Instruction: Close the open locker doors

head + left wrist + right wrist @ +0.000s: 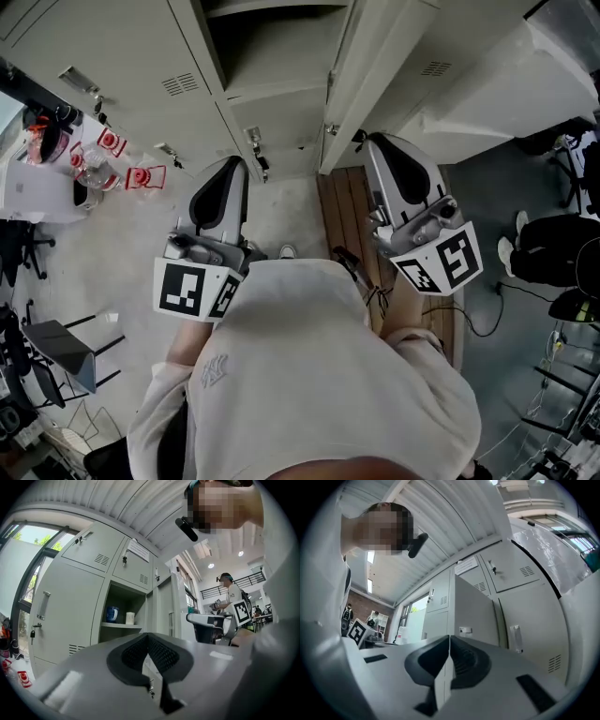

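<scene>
Left gripper (232, 167): jaws pressed together, nothing inside. Right gripper (377, 142): same, jaws together, nothing inside. Open locker (277, 103) straight ahead. Locker door (375, 66) swung out, near right gripper. Blue mug (111, 613), white cup (130, 617) on shelf inside.

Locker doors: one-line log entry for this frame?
left gripper shut, empty | right gripper shut, empty | locker door open | closing not done
</scene>
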Tool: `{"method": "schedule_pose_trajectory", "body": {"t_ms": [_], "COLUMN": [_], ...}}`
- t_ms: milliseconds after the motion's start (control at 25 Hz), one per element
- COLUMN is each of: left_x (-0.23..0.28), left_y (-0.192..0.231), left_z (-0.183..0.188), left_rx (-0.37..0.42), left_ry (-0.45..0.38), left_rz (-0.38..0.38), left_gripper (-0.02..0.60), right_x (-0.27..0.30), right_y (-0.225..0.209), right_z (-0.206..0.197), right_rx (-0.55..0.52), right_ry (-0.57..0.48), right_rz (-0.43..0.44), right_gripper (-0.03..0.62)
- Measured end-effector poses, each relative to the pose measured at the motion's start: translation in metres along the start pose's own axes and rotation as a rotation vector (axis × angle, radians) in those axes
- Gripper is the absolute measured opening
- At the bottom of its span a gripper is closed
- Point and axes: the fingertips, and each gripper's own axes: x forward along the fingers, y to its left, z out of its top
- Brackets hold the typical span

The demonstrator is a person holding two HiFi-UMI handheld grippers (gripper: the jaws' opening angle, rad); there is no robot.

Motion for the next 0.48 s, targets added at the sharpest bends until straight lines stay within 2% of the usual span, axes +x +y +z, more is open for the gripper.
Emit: {"method": "schedule_pose_trajectory", "body": {"t_ms": [120,360,480], "left_x": [0.000,-0.005,-0.007], "left_y": [0.000,0.016,0.025], "left_z": [0.000,0.002,0.003], "left_rx": [0.007,0.013,0.015], "left_ry": [0.004,0.005,0.004], "left_rz": [-0.004,0.031,0.053], "left_gripper": [0.002,0.002,0.002], "right_x": [0.003,0.017,0.023], "right_y": [-0.014,-0.027,-0.025], "right_z": [-0.006,-0.019,-0.019], "right_rx": [-0.008,0.073,0.112], "right_ry": [0.017,0.036,0.025], "right_rz": [0.002,0.015,0.050], "right_gripper": [0.014,0.018,0.052]}}
